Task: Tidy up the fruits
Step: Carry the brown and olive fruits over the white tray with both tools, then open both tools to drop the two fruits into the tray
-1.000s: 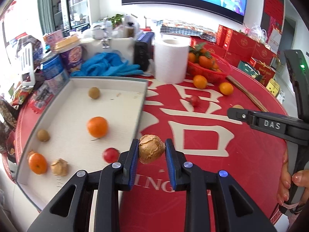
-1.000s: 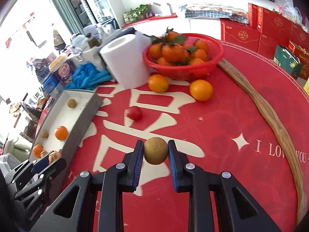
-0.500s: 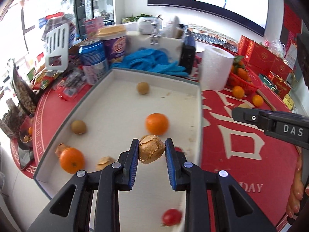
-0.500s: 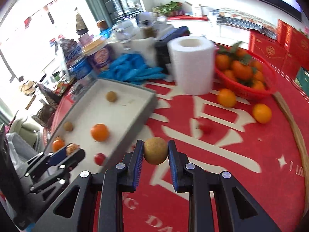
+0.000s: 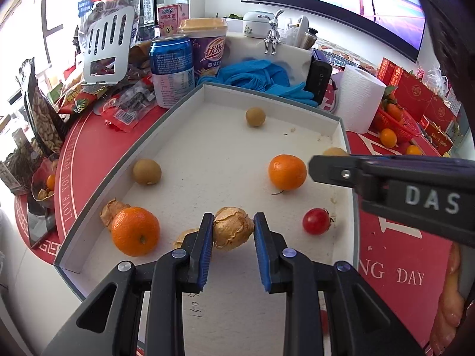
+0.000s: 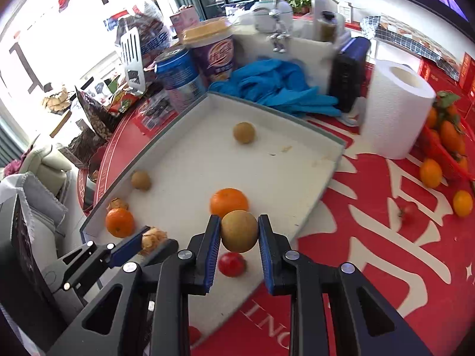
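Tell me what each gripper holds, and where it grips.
Left gripper: papery husked fruit, pinched across its sides. Right gripper: smooth brown round fruit, pinched across its middle.

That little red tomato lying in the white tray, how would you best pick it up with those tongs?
Grip the cherry tomato across its round middle, coming from above, fingers either side. It lies loose on the tray floor, stem end sideways, with bare floor around it. Squeeze gently; it probably bruises easily.

A big wall screen hangs above; bright windows glare at left.
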